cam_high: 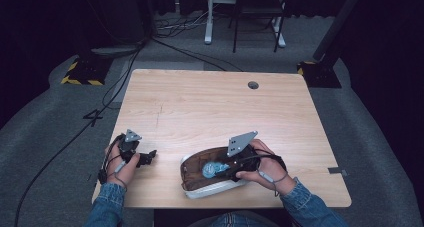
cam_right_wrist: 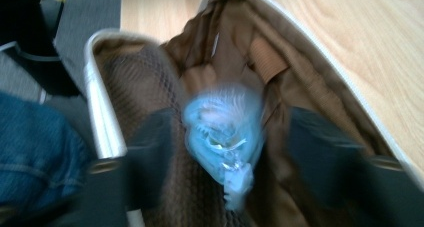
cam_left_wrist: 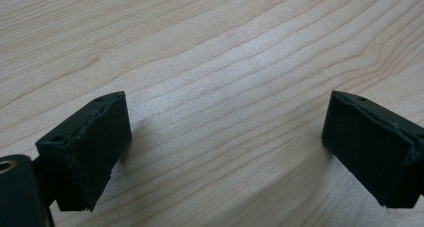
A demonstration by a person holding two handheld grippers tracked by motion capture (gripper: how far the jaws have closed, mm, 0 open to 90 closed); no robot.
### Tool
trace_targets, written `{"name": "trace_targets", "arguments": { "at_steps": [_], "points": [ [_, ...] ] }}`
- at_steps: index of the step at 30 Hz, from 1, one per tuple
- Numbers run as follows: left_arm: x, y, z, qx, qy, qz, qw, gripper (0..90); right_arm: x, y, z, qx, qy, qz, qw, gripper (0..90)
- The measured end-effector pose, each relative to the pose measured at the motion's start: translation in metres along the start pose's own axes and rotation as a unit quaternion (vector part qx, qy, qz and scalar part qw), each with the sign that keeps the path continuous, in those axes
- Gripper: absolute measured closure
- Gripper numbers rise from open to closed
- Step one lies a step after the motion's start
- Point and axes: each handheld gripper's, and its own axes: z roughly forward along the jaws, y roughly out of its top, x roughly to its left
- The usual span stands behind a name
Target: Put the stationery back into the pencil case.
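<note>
Apparently the work here is to put a small blue thing into an open case, and it looks nearly done.

On the wooden table (cam_high: pixel 220 107), at the near edge and just in front of the person, lies the case (cam_high: pixel 197 187), with a white rim and a brown lining; it is unzipped and lies open. In the right gripper view its inside shows a brown net pocket (cam_right_wrist: pixel 150 97) on one side and a brown strap (cam_right_wrist: pixel 267 57) on the other.

Inside the case lies the blue packet (cam_right_wrist: pixel 222 132), a crinkled, shiny thing that looks like a wrapped item; I cannot tell what is in it, because this view is blurred. It seems to rest on the lining, in the middle of the case.

The right gripper (cam_high: pixel 229 169) reaches into the case. Its jaws stand apart on both sides of the packet, and the pads do not seem to press on it, so I judge the packet is released.

The left gripper (cam_high: pixel 145 158) rests at the left of the case, well apart from it, with jaws wide open and only bare wood between them.

What is left, I think, is to draw the right gripper out and perhaps close the case.
</note>
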Motion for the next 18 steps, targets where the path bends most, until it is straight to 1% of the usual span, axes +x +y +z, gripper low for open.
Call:
{"name": "trace_targets", "arguments": {
  "at_steps": [1, 6, 14, 18],
  "points": [
    [0.000, 0.000, 0.000, 0.000, 0.000, 0.000, 1.0000, 5.9, 0.000, 0.000, 0.001, -0.005, 0.000, 0.004, 1.0000, 28.0],
    [0.000, 0.000, 0.000, 0.000, -0.001, 0.000, 1.0000, 5.9, 0.000, 0.000, -0.004, -0.013, -0.001, 0.009, 0.9999, 28.3],
    [0.000, 0.000, 0.000, -0.001, 0.000, 0.001, 1.0000, 6.0, -0.001, -0.001, -0.020, -0.027, -0.017, 0.013, 0.9994, 29.6],
    [0.000, 0.000, 0.000, 0.000, 0.000, 0.000, 1.0000, 6.0, -0.001, -0.002, -0.029, -0.035, -0.021, 0.015, 0.9991, 29.6]
  ]
}}
